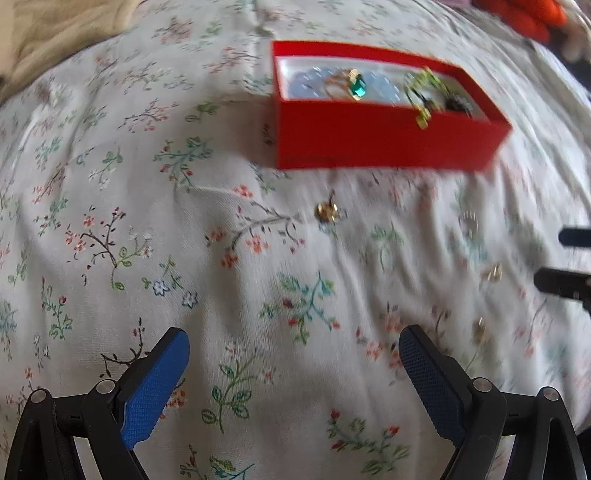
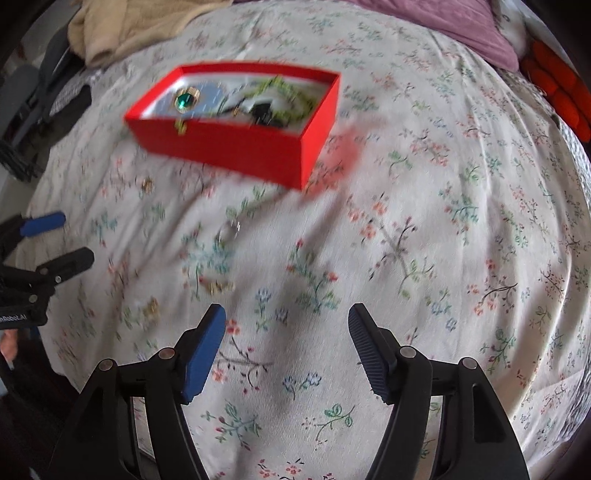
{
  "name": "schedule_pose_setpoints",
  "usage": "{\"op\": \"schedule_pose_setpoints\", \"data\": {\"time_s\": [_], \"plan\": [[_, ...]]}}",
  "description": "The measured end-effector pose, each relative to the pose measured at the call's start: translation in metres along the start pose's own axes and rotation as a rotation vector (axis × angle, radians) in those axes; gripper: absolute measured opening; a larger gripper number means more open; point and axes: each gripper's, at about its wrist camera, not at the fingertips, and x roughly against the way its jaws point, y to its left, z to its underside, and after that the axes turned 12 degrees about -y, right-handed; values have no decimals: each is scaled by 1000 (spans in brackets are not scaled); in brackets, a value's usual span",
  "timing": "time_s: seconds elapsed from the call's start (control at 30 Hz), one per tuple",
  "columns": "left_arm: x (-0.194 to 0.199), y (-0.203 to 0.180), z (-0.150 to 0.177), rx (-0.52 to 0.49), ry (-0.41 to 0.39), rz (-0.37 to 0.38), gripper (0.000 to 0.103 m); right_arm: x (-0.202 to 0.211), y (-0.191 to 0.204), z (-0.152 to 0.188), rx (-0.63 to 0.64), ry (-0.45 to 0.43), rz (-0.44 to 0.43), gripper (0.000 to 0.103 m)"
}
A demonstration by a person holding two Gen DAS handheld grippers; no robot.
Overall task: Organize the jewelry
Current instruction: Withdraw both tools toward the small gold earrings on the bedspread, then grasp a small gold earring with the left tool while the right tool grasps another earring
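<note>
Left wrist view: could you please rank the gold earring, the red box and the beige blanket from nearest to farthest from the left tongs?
1. Gold earring, on the sheet just ahead of the left tongs.
2. Red box, beyond it, right.
3. Beige blanket, far left corner.

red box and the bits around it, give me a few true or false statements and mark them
1. The red box sits open on the floral bedsheet. True.
2. A ring with a green stone lies inside the box. True.
3. The left gripper is clamped on a gold piece. False: its jaws stand open with nothing between them.
4. All jewelry is already in the box. False: a small gold piece lies on the sheet in front of it.
5. The right gripper is open and empty. True.
</note>
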Motion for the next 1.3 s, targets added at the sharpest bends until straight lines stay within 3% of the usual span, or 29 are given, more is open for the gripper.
{"op": "schedule_pose_setpoints", "data": {"time_s": [0.27,0.47,0.53,0.8,1.07,1.2,1.3], "plan": [[-5,-4,15,-115,-120,23,94,-11,6,17,79,-98,9,72],[-12,-2,7,-107,-205,94,74,-7,7,17,82,-155,-21,72],[-16,-3,3,-114,-221,100,59,-7,11,14,88,-174,-29,72],[-32,-10,-13,-119,-218,141,30,-12,21,10,117,-156,-34,72],[-46,-18,-24,-141,-214,103,28,-14,22,6,96,-149,-39,72],[-49,-22,-26,-146,-208,83,12,-15,24,5,102,-148,-35,72],[-49,-24,-26,-156,-205,73,12,-15,24,4,100,-146,-32,72]]}}
